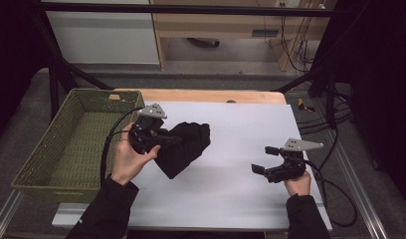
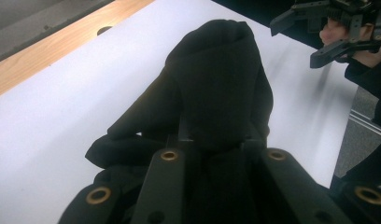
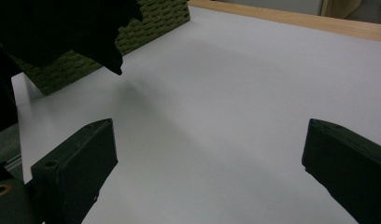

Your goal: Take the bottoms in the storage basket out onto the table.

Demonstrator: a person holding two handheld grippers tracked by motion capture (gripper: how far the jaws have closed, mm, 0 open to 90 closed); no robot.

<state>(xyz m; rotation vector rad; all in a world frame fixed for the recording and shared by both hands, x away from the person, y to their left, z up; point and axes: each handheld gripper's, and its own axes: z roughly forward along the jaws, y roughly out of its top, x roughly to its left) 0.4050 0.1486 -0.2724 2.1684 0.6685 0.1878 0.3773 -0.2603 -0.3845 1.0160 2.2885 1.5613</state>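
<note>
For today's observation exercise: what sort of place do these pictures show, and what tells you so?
Probably a lab or workshop recording station: a white-covered table inside a black metal frame, loose cables on the floor behind, and a green basket.

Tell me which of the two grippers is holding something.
The left gripper, near the green basket, is shut on the black cloth and holds it above the table. The right gripper is open with nothing between its jaws.

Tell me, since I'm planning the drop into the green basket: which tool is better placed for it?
Left. The left tool already grips the black cloth beside the basket; the right tool hangs open, far across the table.
</note>
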